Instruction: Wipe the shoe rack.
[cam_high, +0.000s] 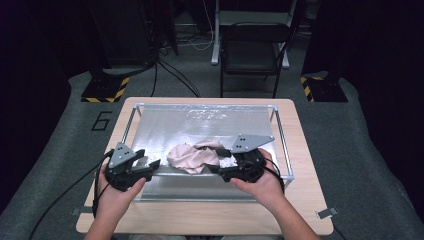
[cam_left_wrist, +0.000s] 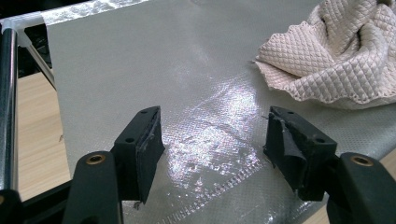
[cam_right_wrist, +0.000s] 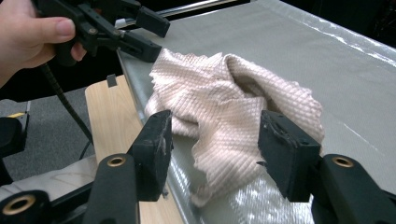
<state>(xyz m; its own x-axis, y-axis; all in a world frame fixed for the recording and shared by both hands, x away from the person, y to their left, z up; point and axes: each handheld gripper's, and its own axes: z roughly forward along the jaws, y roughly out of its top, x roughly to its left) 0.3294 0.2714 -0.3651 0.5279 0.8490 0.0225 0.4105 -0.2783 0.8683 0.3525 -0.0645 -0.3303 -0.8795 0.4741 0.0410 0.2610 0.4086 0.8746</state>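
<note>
A crumpled pale pink quilted cloth (cam_high: 192, 157) (cam_left_wrist: 336, 51) (cam_right_wrist: 224, 107) lies on a silvery sheet (cam_high: 200, 125) stretched in a metal frame. My right gripper (cam_high: 217, 160) (cam_right_wrist: 215, 130) is at the cloth's right side with its jaws apart; a loose edge of the cloth lies between them, and the pads do not press on it. My left gripper (cam_high: 152, 167) (cam_left_wrist: 215, 126) hovers open over the sheet's near left corner, a short way left of the cloth, with nothing between its jaws. In the right gripper view it (cam_right_wrist: 149, 32) sits beyond the cloth.
The metal frame (cam_high: 282, 140) rims the sheet on a wooden table (cam_high: 200, 215). A black chair (cam_high: 250, 50) stands behind the table, on grey floor with cables. The far half of the sheet is bare.
</note>
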